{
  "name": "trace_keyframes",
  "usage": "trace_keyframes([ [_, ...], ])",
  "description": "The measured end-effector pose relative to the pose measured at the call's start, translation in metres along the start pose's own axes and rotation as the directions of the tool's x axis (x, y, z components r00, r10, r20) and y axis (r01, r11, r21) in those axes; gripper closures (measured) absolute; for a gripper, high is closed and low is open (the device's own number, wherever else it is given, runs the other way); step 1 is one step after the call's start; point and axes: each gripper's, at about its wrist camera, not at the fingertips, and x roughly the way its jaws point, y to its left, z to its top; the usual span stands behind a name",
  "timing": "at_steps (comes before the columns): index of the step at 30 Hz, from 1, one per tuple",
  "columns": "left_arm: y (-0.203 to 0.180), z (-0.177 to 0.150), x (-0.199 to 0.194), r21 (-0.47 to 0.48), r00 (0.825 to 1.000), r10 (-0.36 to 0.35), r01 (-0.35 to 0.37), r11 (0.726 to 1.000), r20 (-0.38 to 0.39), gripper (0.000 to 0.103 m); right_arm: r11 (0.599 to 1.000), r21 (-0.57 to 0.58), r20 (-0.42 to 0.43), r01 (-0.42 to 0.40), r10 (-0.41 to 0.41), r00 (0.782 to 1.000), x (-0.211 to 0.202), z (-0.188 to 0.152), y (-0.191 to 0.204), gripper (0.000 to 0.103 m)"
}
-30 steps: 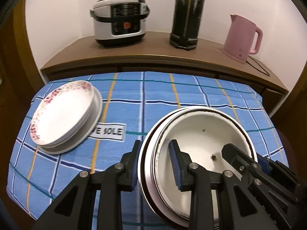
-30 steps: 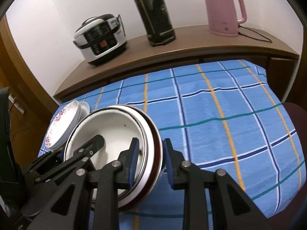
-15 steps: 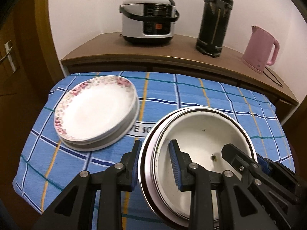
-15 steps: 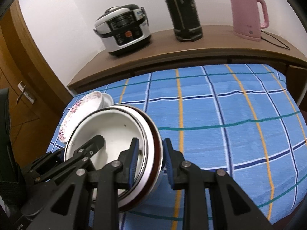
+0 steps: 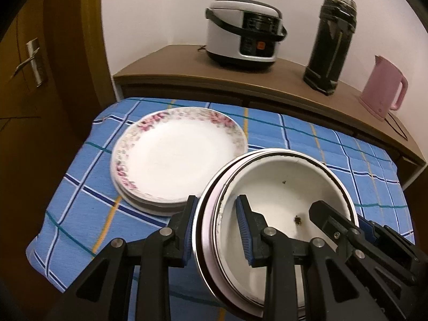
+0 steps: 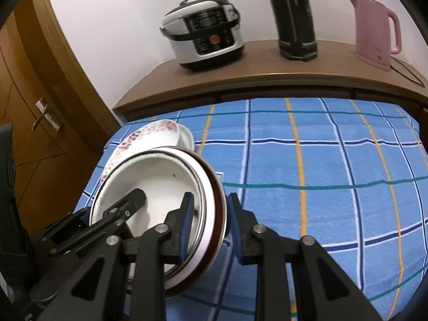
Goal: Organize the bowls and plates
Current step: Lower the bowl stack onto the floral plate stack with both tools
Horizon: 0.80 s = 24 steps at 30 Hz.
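while tools (image 5: 218,227) clamp bowl rims (image 5: 214,187)

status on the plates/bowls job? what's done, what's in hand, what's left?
Done: the flowered plates sit stacked at the cloth's left end.
In hand: both grippers, left and right, clamp opposite rims of the nested bowls, carried beside the plates.
Left: setting the bowls down; they look clear of the cloth. No other loose dishes show.

A blue checked tablecloth (image 5: 88,230) carries yellow, teal, navy and white lines. The round white ceramic plate (image 5: 178,157) has a pink floral rim. The white enamel bowl (image 5: 283,184) shows a dark rim.
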Motion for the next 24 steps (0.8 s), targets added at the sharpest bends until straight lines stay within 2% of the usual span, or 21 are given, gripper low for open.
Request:
trace_keyframes([
  [15, 0.052, 0.028, -0.007, -0.08, 0.997, 0.064, -0.061, 0.995, 0.046, 0.071, 0.995, -0.077, 0.004, -0.068, 0.069, 0.998, 0.02, 0.025, 0.053, 0.077],
  [24, 0.067, 0.055, 0.0, -0.106, 0.995, 0.079, -0.072, 0.992, 0.064, 0.071, 0.991, -0.092, 0.018, -0.093, 0.095, 0.995, 0.034, 0.05, 0.072, 0.077],
])
